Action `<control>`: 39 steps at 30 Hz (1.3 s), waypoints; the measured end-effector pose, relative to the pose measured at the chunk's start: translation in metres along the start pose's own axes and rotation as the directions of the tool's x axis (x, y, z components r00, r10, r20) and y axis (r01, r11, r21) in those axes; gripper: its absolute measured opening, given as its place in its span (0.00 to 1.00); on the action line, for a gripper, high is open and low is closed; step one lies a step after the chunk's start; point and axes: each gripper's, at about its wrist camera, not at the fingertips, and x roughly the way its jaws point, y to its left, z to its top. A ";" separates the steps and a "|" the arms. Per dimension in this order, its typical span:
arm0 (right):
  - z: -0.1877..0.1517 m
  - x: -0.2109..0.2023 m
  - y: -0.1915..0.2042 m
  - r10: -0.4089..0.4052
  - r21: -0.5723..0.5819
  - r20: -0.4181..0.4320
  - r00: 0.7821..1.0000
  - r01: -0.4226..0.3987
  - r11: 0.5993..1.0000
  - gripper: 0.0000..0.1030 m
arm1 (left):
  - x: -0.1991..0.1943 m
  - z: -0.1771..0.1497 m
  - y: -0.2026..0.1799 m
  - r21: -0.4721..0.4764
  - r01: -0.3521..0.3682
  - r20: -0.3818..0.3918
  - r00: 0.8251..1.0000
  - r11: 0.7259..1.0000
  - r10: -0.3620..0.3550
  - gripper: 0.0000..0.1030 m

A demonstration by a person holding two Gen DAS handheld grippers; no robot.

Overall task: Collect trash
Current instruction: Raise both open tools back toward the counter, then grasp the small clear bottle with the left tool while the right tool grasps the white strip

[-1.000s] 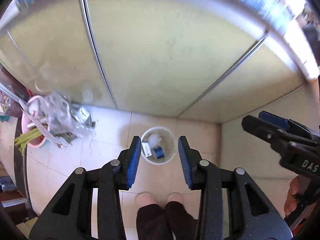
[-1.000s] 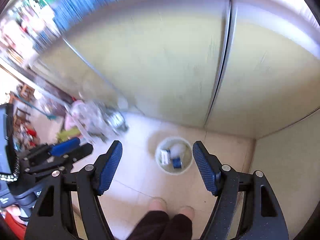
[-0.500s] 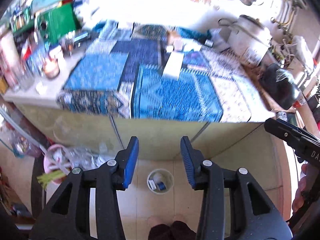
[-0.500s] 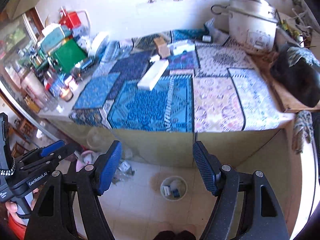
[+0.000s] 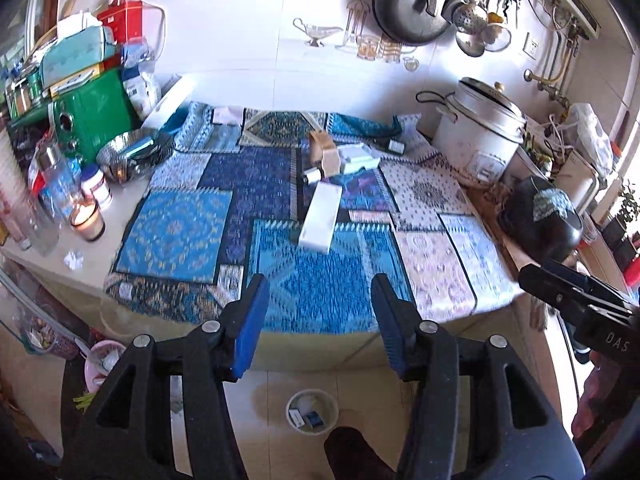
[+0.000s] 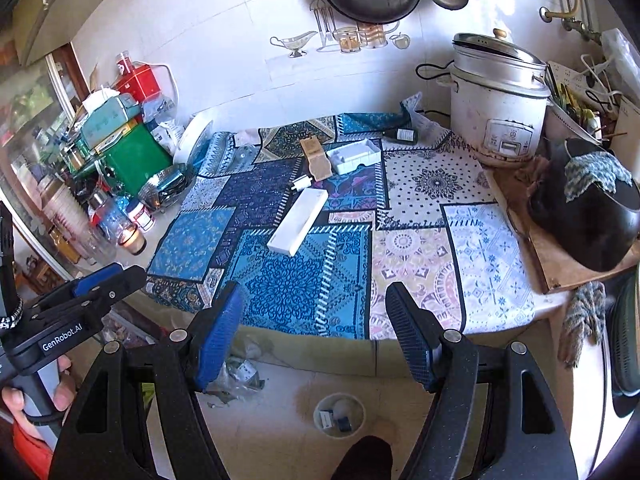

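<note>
A small round bin (image 5: pixel 312 411) (image 6: pixel 339 415) with bits of packaging in it stands on the floor below the counter. On the patterned cloth (image 5: pixel 320 280) lie a long white box (image 5: pixel 321 216) (image 6: pixel 298 221), a white tray (image 6: pixel 354 156), a brown carton (image 5: pixel 325 151) (image 6: pixel 316 159), a small dark bottle (image 6: pixel 401 135) and a small white roll (image 6: pixel 301 183). My left gripper (image 5: pixel 318 320) hangs above the counter's front edge, its jaws opening, nothing between them. My right gripper (image 6: pixel 314 328) is open and empty, also over the front edge.
A rice cooker (image 6: pixel 496 104) and a black pot (image 6: pixel 592 224) stand at the right. Jars, a lit candle (image 5: pixel 87 222) and a green tin (image 5: pixel 94 116) crowd the left. A crumpled scrap (image 5: pixel 73 259) lies near the candle. Clear bags (image 6: pixel 236 372) lie on the floor.
Both grippers have risen from just above the floor bin to counter height, so the countertop has come into view. The left jaws have spread wider.
</note>
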 end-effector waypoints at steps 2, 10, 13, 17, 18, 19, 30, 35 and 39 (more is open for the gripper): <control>0.017 0.011 -0.004 0.018 -0.007 0.002 1.000 -0.018 1.000 0.68 | 0.010 0.019 -0.003 -0.006 -0.016 0.014 1.000 1.000 0.016 0.51; 0.077 0.065 -0.019 0.071 -0.118 -0.058 0.996 -0.077 0.990 0.69 | 0.065 0.080 0.005 -0.103 -0.068 0.013 0.997 0.992 0.070 0.56; 0.093 0.097 -0.023 0.078 -0.124 -0.103 0.992 -0.091 0.988 0.69 | 0.088 0.091 0.012 -0.139 -0.096 -0.011 0.995 0.986 0.095 0.56; 0.105 0.134 -0.020 0.116 -0.090 -0.158 0.981 -0.132 0.987 0.69 | 0.116 0.106 0.027 -0.145 -0.114 -0.059 0.993 0.983 0.107 0.56; 0.107 0.144 -0.018 0.121 -0.084 -0.171 0.978 -0.137 0.987 0.69 | 0.121 0.110 0.032 -0.146 -0.114 -0.059 0.993 0.983 0.106 0.56; 0.110 0.154 -0.016 0.119 -0.080 -0.181 0.976 -0.135 0.988 0.69 | 0.128 0.115 0.036 -0.145 -0.109 -0.063 0.993 0.983 0.101 0.56; 0.109 0.289 0.015 0.061 0.117 -0.351 0.934 -0.021 0.993 0.69 | 0.234 0.160 0.088 0.010 0.015 -0.199 0.980 1.000 -0.013 0.56; 0.097 0.332 0.025 -0.001 0.121 -0.420 0.908 0.057 0.991 0.69 | 0.279 0.165 0.108 0.038 0.050 -0.264 0.964 0.998 -0.038 0.56; 0.093 0.340 0.027 -0.042 0.122 -0.411 0.911 0.100 0.987 0.71 | 0.308 0.167 0.115 0.041 0.065 -0.305 0.951 0.997 -0.050 0.56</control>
